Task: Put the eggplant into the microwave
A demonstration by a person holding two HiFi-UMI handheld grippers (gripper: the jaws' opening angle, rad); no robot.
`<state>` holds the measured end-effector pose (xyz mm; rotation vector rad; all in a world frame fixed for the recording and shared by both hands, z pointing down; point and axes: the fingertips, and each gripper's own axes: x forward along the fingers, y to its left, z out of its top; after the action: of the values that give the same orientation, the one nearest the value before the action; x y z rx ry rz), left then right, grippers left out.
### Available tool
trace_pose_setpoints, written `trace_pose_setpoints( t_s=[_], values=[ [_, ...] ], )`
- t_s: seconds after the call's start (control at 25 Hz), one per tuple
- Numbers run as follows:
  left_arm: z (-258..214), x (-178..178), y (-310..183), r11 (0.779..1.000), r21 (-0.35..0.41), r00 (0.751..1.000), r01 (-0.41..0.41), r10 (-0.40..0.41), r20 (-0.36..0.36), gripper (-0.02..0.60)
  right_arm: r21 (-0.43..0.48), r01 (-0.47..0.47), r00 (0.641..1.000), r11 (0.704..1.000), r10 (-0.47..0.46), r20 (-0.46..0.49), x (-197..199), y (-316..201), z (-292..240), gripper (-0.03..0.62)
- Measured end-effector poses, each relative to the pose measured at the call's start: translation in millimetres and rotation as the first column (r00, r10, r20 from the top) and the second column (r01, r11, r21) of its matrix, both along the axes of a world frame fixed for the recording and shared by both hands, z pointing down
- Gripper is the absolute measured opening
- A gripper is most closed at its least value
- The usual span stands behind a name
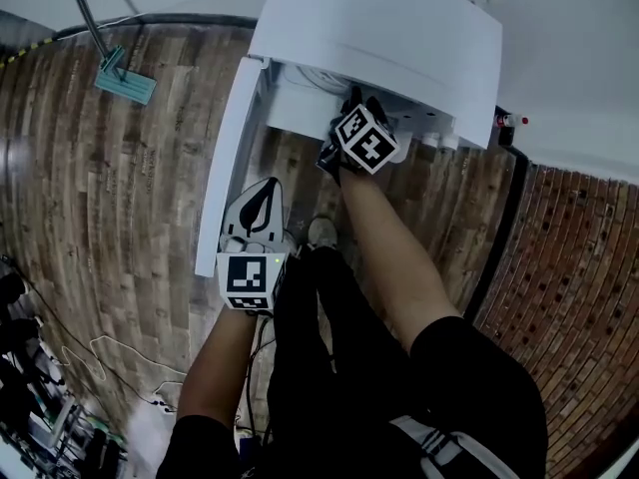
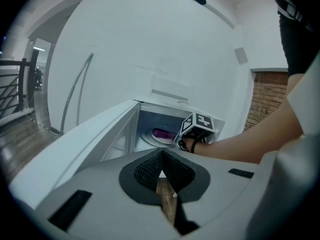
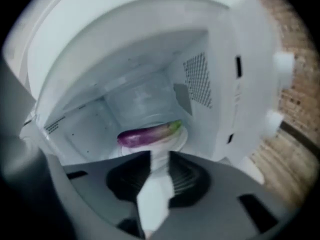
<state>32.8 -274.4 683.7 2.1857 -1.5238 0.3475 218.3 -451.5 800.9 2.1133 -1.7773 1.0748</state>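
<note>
Eggplant point(image 3: 149, 134) lies on the plate point(image 3: 181, 137) inside the open microwave point(image 3: 200, 79), free of the right tongs point(image 3: 160, 158), which stand apart and empty, while the left tongs point(image 2: 161, 156) sit together, empty, near the door point(image 1: 228, 168); placing looks done.

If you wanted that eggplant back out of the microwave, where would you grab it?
Probably the purple middle of the eggplant, reaching in through the microwave's open front. It lies crosswise on the plate, so a grip closing across its narrow width fits best; the green stem end tapers.
</note>
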Motion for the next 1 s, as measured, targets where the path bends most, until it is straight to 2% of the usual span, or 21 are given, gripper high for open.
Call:
trace_pose_setpoints(
  t_s=[0.04,0.12,0.24,0.36,0.56,0.68,0.8,0.92,1.0],
  values=[
    [-5.1,1.3,-1.9,1.000,-0.005,1.000,-0.001,0.001,-0.006,-0.002,-0.006,0.016,1.000,1.000,-0.016,-0.004,-2.0,9.0,-4.4,0.073],
    [-16.9,4.7,-5.7,1.000,-0.012,1.000,-0.006,0.006,-0.015,-0.002,-0.007,0.065,0.998,0.998,-0.065,-0.003,-9.0,25.7,-16.9,0.015],
    [-35.9,13.5,-6.9,1.000,-0.013,1.000,-0.012,0.012,-0.024,-0.002,0.017,0.175,0.984,0.984,-0.175,-0.002,-21.0,52.9,-46.5,0.014],
    [-57.7,24.2,-7.6,1.000,-0.003,0.999,-0.023,0.023,-0.029,-0.002,0.043,0.286,0.958,0.957,-0.285,-0.034,-27.1,78.9,-85.7,0.014],
    [-101.4,36.0,-10.1,1.000,0.008,0.999,-0.030,0.030,-0.017,-0.002,0.127,0.401,0.916,0.907,-0.395,-0.074,-24.8,114.5,-167.1,0.012],
    [-137.9,44.5,-7.0,0.999,0.019,0.999,-0.044,0.044,-0.011,-0.002,0.173,0.448,0.893,0.877,-0.433,-0.123,-19.3,133.6,-224.1,0.012],
    [-179.2,50.0,-2.5,0.997,0.036,0.998,-0.068,0.068,-0.009,-0.002,0.225,0.462,0.886,0.858,-0.434,-0.163,-16.9,147.5,-282.3,0.012],
    [-218.3,52.4,-1.3,0.996,0.051,0.997,-0.077,0.077,0.003,-0.002,0.270,0.448,0.894,0.852,-0.423,-0.149,-17.3,155.8,-331.8,0.012],
    [-245.5,56.5,-2.3,0.995,0.066,0.997,-0.073,0.072,0.017,-0.002,0.285,0.422,0.907,0.861,-0.405,-0.119,-10.9,157.9,-358.8,0.012]
  ],
)
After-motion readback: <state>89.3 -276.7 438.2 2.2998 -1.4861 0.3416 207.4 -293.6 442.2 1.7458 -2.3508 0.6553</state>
